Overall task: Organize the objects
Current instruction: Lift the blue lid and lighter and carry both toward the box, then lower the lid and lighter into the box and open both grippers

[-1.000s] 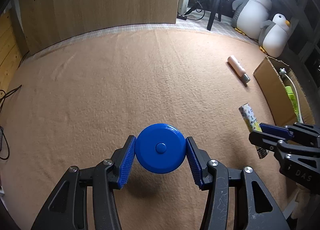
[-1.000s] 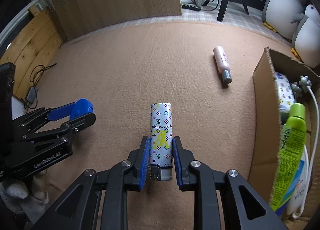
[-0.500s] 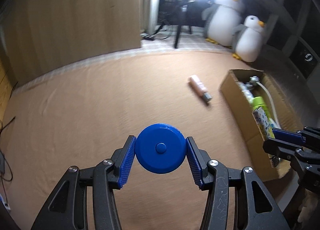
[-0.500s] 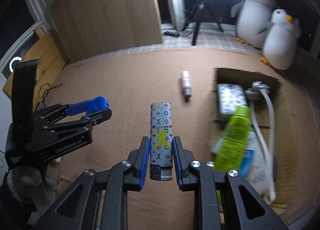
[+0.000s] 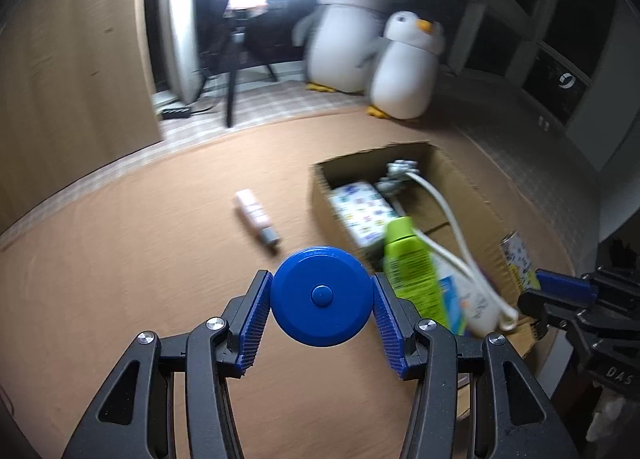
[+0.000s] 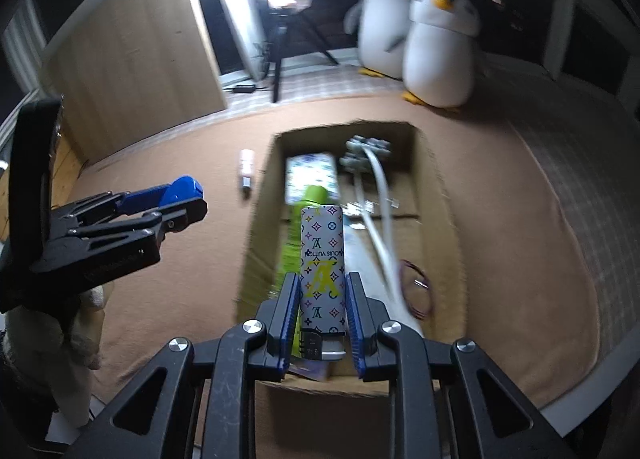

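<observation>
My left gripper [image 5: 321, 305] is shut on a round blue disc [image 5: 321, 296] and holds it above the tan blanket, just left of the cardboard box [image 5: 320, 199]. My right gripper [image 6: 322, 299] is shut on a white patterned lighter [image 6: 322, 259] and holds it over the open cardboard box [image 6: 440, 187]. The box holds a green bottle [image 5: 412, 263], a patterned packet [image 5: 360, 211] and a white cable [image 6: 376, 187]. A pink tube [image 5: 256, 217] lies on the blanket left of the box. The left gripper shows in the right wrist view [image 6: 176, 199] at the left.
Two plush penguins [image 6: 436, 47] stand behind the box. A ring light on a tripod [image 6: 280, 39] and a wooden panel [image 6: 132, 71] stand at the back. A red wire loop [image 6: 416, 287] lies in the box.
Both grippers have swung right with their loads. The right gripper now hangs over the box; the left has come up beside the box's left wall.
</observation>
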The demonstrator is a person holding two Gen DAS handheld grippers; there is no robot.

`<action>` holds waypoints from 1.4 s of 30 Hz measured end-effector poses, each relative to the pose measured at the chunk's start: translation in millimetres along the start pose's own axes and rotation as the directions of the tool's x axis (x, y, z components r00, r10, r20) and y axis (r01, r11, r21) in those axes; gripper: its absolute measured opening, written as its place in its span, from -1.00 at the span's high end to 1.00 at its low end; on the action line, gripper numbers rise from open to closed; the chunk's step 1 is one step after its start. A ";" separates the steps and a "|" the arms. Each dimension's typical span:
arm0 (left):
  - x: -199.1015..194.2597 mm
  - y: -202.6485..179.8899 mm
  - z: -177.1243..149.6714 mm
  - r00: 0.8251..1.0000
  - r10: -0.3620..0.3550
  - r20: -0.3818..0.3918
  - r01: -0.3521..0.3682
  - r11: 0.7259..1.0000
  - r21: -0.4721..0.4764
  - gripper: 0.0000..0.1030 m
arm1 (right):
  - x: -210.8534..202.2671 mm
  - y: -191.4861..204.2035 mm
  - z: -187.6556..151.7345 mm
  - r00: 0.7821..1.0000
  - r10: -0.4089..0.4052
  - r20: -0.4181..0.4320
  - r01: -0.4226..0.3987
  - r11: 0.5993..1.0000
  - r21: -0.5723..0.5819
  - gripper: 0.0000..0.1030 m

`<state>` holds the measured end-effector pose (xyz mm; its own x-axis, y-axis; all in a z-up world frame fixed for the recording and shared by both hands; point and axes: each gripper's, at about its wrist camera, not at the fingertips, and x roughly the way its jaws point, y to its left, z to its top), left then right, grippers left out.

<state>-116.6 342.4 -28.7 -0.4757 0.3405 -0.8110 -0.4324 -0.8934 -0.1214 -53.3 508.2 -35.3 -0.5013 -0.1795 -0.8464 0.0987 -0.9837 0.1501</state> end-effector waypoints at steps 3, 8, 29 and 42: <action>11.4 -18.5 9.1 1.000 -0.027 -0.007 0.027 0.999 0.021 -0.04 | 1.1 -15.3 -5.6 1.000 -0.004 -0.011 0.005 1.000 0.029 0.60; 31.2 -46.2 26.6 0.998 -0.056 -0.021 0.057 0.997 0.049 -0.04 | 0.8 -28.9 -10.5 1.000 -0.008 -0.015 0.009 0.999 0.046 0.60; 32.8 -64.0 42.9 0.998 -0.068 -0.001 0.068 0.995 0.070 -0.47 | -7.9 -21.4 -12.0 1.000 -0.001 0.015 0.001 1.000 0.020 0.04; 15.3 11.3 23.6 0.999 0.030 -0.021 -0.031 0.998 -0.045 -0.47 | -21.1 19.7 -11.8 0.999 0.014 0.040 -0.014 1.000 -0.023 0.04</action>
<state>-146.9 344.5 -29.0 -0.4725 0.3072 -0.8261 -0.3824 -0.9159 -0.1219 -30.6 492.7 -20.5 -0.5336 -0.1938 -0.8232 0.1254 -0.9808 0.1496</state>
